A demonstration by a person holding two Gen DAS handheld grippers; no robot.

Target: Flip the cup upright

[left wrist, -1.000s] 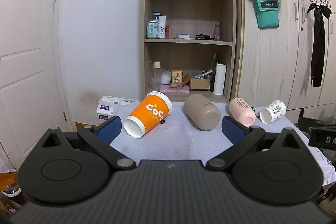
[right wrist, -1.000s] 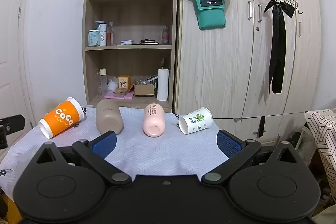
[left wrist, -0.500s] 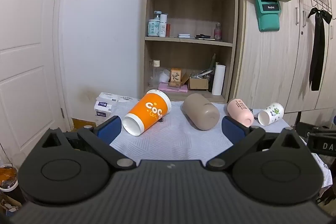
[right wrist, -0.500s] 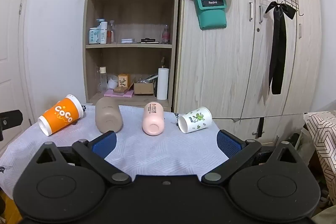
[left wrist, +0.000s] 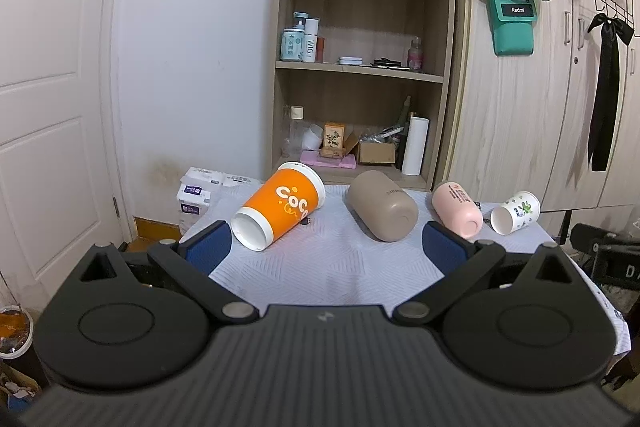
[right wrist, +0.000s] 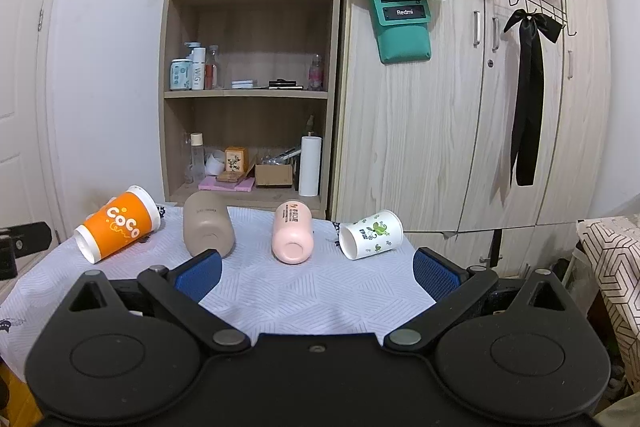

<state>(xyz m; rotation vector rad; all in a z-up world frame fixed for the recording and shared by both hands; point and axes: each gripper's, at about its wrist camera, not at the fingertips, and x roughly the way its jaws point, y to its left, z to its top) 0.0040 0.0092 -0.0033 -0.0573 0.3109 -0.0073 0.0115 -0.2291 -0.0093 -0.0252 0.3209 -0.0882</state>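
Four cups lie on their sides in a row on the table [left wrist: 320, 267]: orange cup [left wrist: 280, 211], tan cup [left wrist: 382, 205], pink cup [left wrist: 456, 205], and white cup [left wrist: 516, 213] at 2 o'clock. Left gripper [left wrist: 324, 247] and right gripper [right wrist: 316, 269] are both spread wide, holding nothing. A shelf [right wrist: 248, 95] stands behind at 12 o'clock.

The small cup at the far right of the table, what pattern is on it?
White cup with a green leafy print, lying on its side; clearest in the right wrist view.
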